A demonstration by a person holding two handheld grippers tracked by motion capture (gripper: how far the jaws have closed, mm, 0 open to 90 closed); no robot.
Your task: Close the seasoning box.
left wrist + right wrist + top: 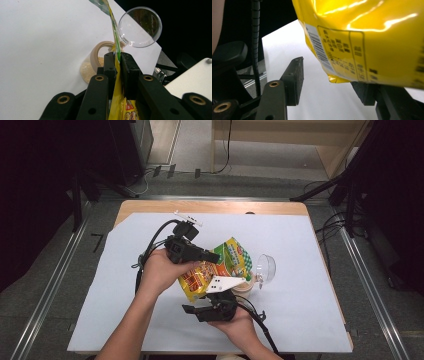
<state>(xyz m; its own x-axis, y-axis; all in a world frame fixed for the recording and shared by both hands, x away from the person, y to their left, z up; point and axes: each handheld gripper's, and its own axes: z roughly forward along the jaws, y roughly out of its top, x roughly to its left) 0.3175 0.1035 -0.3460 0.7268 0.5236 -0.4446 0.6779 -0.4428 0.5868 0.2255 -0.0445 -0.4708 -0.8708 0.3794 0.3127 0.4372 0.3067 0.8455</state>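
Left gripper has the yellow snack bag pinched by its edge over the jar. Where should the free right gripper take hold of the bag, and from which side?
Take the bottom corner of the yellow foil snack bag, coming from below. The right gripper has its jaws open with that corner hanging just above them. The left gripper is shut on the flat side seam, so the low end over the tan-rimmed jar is free.

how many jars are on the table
1. The jar stands on the white sheet just right of the yellow pouch, holding pale powder, with its clear lid flipped open beside it. Another could be hidden behind the pouch.
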